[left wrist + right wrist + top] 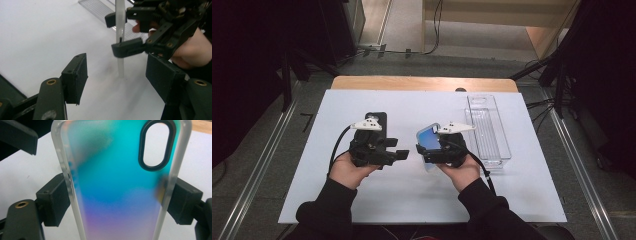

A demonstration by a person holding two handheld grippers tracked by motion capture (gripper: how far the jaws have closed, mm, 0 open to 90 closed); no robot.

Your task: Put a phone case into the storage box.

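Where grey floor [272, 150] surrounds, white table [412, 200] (wood-edged).

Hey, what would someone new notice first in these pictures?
The iridescent blue phone case, standing on edge at the middle of the white table and clamped across its sides by the right gripper. The left gripper faces it, fingers open. A clear plastic tray lies to the right.

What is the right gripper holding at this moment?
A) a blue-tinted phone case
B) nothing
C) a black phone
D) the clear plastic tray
A: the right gripper is shut on the blue-tinted phone case, its jaws pressing the case's frosted edges in the right gripper view, while the clear plastic tray lies apart on the table.
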